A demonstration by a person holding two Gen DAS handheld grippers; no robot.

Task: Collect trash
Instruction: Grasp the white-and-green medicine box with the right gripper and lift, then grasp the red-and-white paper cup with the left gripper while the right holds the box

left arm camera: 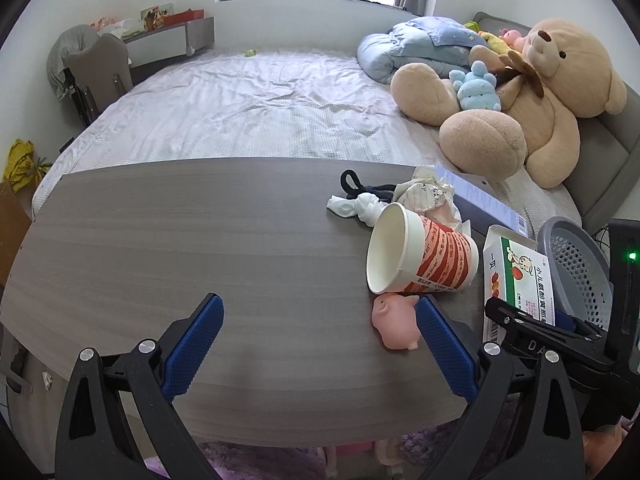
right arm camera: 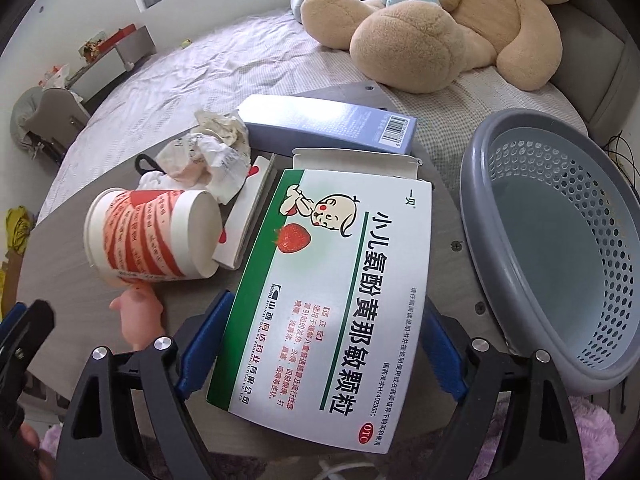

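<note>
Left wrist view: your left gripper [left arm camera: 320, 320] hangs wide open over the counter [left arm camera: 160, 240], nothing between its pads.
Paper cup [right arm camera: 152, 232]: lying on its side.
Medicine box [right arm camera: 332, 304]: between your right gripper's [right arm camera: 324, 340] spread pads; contact unclear.
Basket [right arm camera: 560, 240]: far right, beside the box.

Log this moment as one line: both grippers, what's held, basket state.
left gripper: open, empty, over table | right gripper: around medicine box, grip unclear | basket: empty | paper cup: on its side
</note>
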